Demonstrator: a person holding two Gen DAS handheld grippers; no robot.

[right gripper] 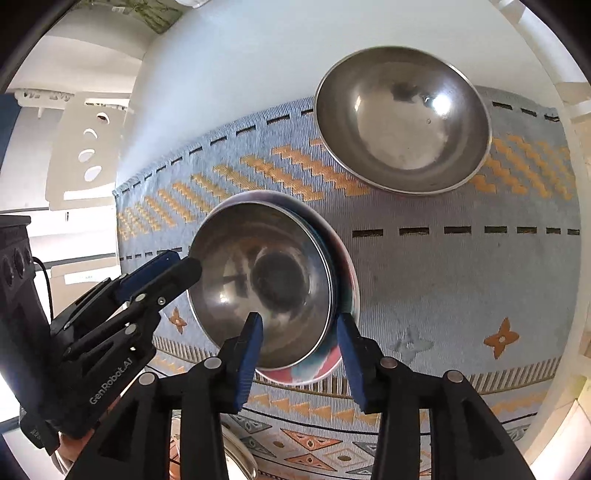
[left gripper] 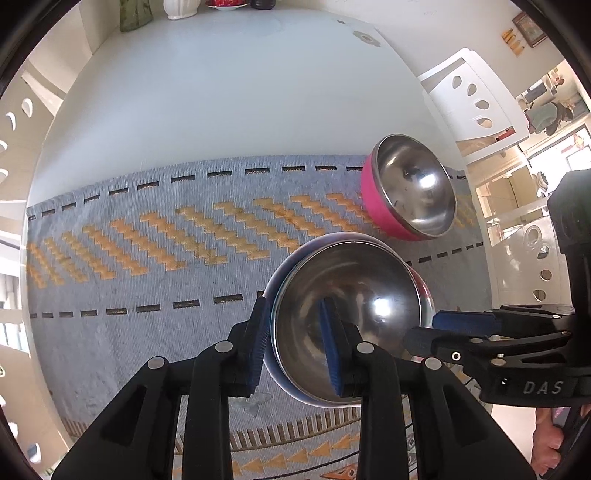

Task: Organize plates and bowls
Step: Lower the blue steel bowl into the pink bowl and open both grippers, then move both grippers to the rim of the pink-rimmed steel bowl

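A steel bowl [left gripper: 351, 295] [right gripper: 266, 280] is nested in a second bowl with a pale blue and pink outside [right gripper: 314, 369], both tilted above the patterned mat. My left gripper [left gripper: 295, 347] has one pad outside and one inside the near rim, a gap showing between them. My right gripper [right gripper: 301, 354] straddles the opposite rim, also with a gap. It shows from the side in the left wrist view [left gripper: 436, 332]. A pink-sided steel bowl [left gripper: 413, 192] [right gripper: 402, 118] stands on the mat beyond.
The blue and orange mat [left gripper: 147, 258] [right gripper: 461, 277] covers the near part of a white table [left gripper: 221, 92]. White chairs [left gripper: 476, 96] stand at the table's sides. A vase and a red dish sit at the far end [left gripper: 181, 7].
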